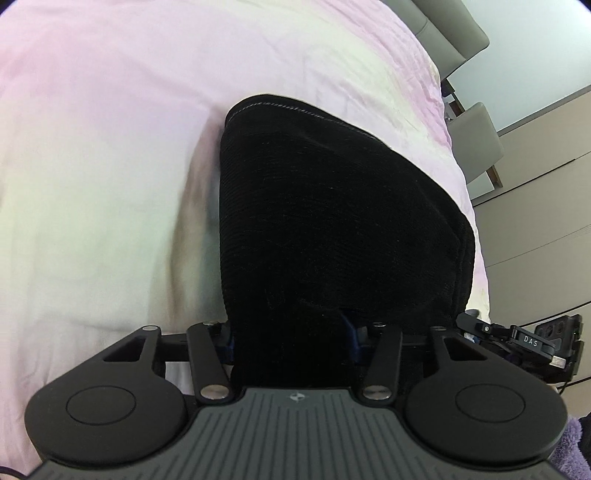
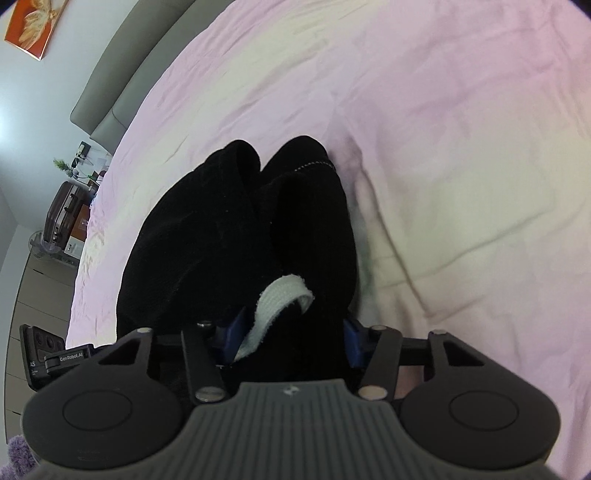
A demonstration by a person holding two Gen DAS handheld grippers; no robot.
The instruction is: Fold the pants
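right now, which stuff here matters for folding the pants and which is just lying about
For the job: black pants, left gripper, right gripper, pink bed sheet.

Lying about: suitcase, wall picture, grey chairs.

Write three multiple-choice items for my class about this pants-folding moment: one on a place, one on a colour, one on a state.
1. What do the pants lie on?
A. a wooden floor
B. a pale pink bed sheet
C. a glass table

2. What colour are the pants?
A. black
B. red
C. yellow

3. What is the right gripper doing?
A. hanging open over bare sheet
B. holding a cup
C. gripping the pants

Key: 1 B, the bed sheet spreads under and around the pants. 2 A, the fabric is black, with a white strip inside. 3 C, the right gripper has cloth between its fingers, as does the left gripper.
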